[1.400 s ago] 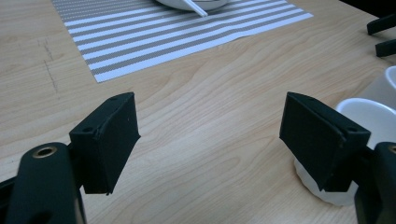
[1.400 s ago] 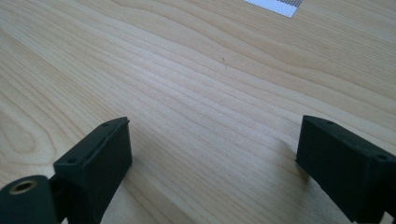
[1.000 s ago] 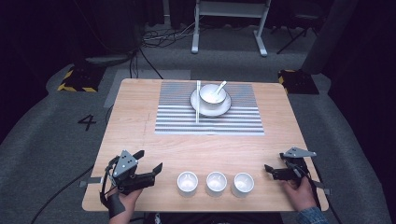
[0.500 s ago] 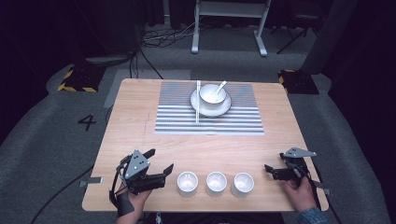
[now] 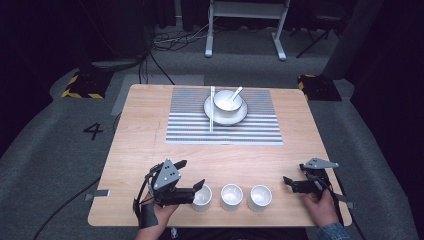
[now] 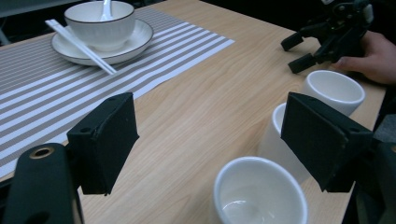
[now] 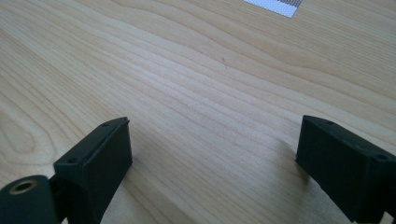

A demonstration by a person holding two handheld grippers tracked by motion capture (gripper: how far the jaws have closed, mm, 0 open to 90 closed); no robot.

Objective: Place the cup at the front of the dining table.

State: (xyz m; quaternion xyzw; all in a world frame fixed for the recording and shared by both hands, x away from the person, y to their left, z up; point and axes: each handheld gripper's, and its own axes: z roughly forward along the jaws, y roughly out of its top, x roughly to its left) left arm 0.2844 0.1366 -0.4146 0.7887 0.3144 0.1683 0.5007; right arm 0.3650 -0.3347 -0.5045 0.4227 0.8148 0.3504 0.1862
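Three white cups stand in a row near the table's front edge: left cup [image 5: 202, 196], middle cup [image 5: 231, 196], right cup [image 5: 260, 196]. My left gripper [image 5: 192, 174] is open, its jaws reaching the left cup's near side with nothing held. In the left gripper view that gripper [image 6: 212, 126] frames the left cup [image 6: 259, 196], and the middle cup [image 6: 280, 133] is partly hidden behind the right jaw. My right gripper [image 5: 289, 184] rests open on the wood to the right of the cups. Its own view shows this gripper [image 7: 212, 140] wide apart over bare wood.
At the back centre lies a striped placemat [image 5: 225, 131]. On it are a plate [image 5: 241, 116], a white bowl [image 5: 226, 100] with a spoon [image 5: 235, 92], and chopsticks [image 5: 212, 114] along the plate's left. Open wood separates mat and cups.
My left gripper has moved right along the front edge, up to the left cup. The right gripper and the cups have stayed put.
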